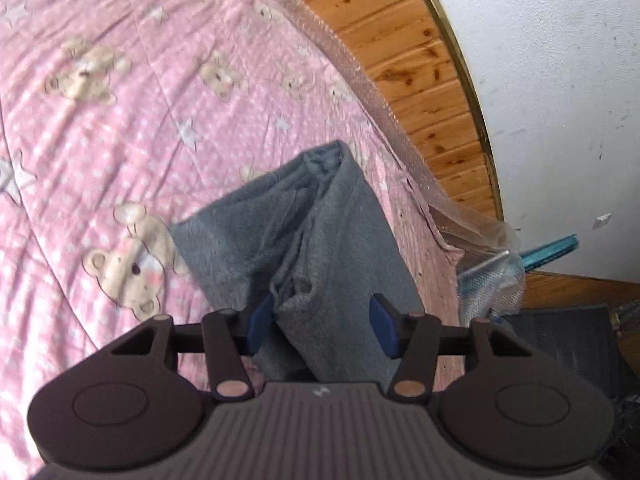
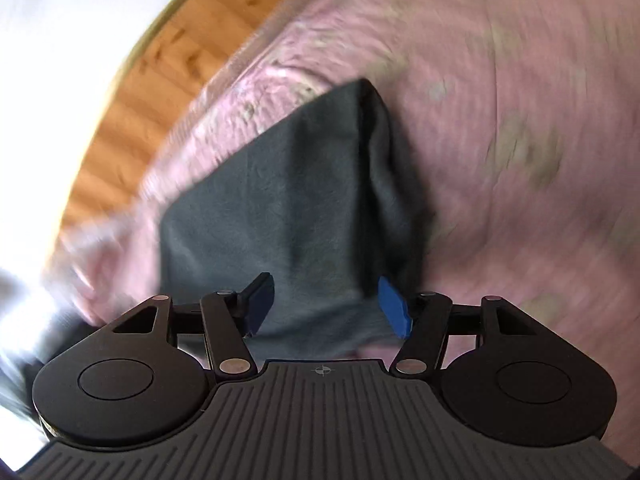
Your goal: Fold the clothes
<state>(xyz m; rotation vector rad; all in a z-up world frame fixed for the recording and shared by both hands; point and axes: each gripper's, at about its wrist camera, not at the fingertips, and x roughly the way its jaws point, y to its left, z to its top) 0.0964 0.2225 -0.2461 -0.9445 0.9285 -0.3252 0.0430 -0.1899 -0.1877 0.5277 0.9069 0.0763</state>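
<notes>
Nearest the left wrist camera, the left gripper (image 1: pixel 322 320) stands with its blue pads well apart and a bunched ridge of the grey garment (image 1: pixel 296 236) rising between them; the left pad touches the cloth, the right pad stands clear, so nothing is pinched. Likewise the right gripper (image 2: pixel 326 306) is spread wide over the same grey garment (image 2: pixel 288 200), neither pad pressing on it, though that view is smeared by motion. Beyond the fingers the garment lies on the pink teddy-bear quilt (image 1: pixel 120 120), close to the bed's edge, doubled into a compact block with layers showing at its far end and a loose crease along the middle. Past the quilt come the plastic-wrapped mattress edge (image 1: pixel 360 80), the wooden panelling (image 1: pixel 400 40) and the white wall (image 1: pixel 560 80). Judging by this, the folding seems largely done; smoothing the ridge or one last fold may remain.
</notes>
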